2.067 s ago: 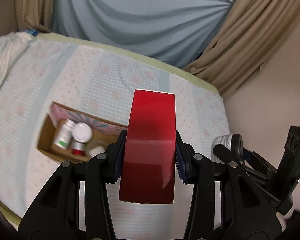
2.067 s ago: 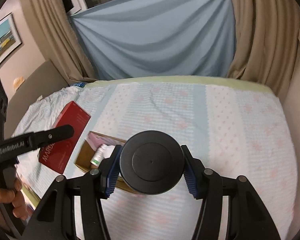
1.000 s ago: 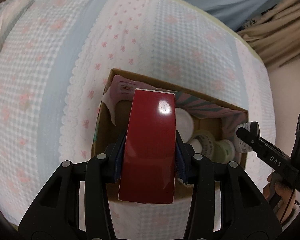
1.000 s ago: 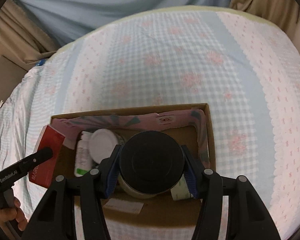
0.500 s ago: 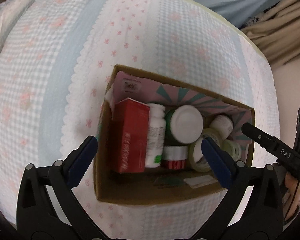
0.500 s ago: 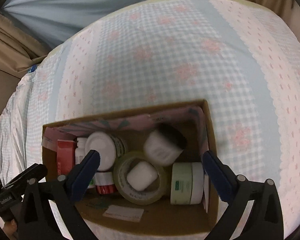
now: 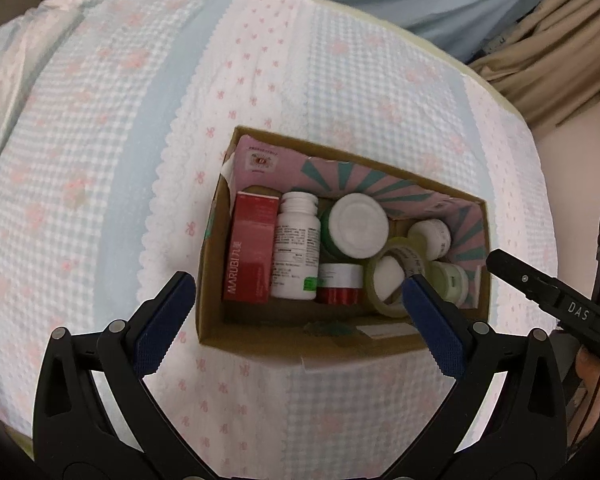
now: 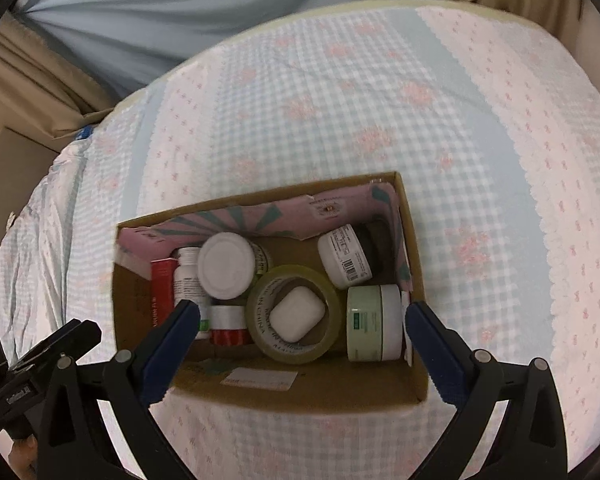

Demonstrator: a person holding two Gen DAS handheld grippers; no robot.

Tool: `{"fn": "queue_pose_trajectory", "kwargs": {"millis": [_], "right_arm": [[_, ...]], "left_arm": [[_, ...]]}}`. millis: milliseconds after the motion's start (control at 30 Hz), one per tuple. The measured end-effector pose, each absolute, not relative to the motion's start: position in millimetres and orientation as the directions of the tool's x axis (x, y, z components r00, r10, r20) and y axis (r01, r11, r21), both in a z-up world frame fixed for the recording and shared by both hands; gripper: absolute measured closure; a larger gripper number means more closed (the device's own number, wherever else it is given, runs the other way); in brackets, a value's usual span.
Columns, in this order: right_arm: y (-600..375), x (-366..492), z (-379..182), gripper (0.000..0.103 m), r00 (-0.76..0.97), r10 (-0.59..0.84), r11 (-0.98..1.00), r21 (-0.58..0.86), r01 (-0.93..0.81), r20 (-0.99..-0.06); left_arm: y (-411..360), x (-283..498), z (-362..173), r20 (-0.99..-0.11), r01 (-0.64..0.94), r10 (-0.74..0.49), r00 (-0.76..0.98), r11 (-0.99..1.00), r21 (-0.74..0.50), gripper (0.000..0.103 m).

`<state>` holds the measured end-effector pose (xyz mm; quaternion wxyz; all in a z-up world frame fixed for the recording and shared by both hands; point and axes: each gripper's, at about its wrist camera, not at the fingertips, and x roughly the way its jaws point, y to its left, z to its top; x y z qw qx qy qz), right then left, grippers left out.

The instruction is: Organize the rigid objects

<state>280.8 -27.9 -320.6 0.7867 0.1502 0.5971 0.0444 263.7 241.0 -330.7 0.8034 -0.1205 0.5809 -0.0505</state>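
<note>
A cardboard box sits on the bed. In it lie a red carton, a white pill bottle, a white-lidded jar, a small red jar, a tape roll around a white earbud case, a black-lidded white jar and a green jar. My left gripper is open and empty above the box. My right gripper is open and empty above it too.
The bed has a pale blue and pink checked cover. A blue sheet and beige curtains hang behind. The right gripper's body shows at the right of the left view; the left one at the lower left of the right view.
Both grippers came over the box and opened. The red carton left the left gripper and the black-lidded jar left the right; both now lie in the box. Both grippers have since risen slightly.
</note>
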Motion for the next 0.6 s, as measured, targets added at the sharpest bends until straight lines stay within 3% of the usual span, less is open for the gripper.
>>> {"fn": "queue_pose_trajectory", "kwargs": {"millis": [300, 600], "right_arm": [[-48, 244, -218, 0.001, 0.399, 0.213, 0.963, 0.261, 0.069, -0.892], [-92, 177, -81, 0.001, 0.583, 0.083, 0.992, 0.121, 0.027, -0.808]], "left_arm": [[216, 230, -228, -0.873, 0.006, -0.195, 0.448, 0.977, -0.215, 0.0], [141, 165, -86, -0.737, 0.121, -0.166, 0.655, 0.986, -0.114, 0.0]]}}
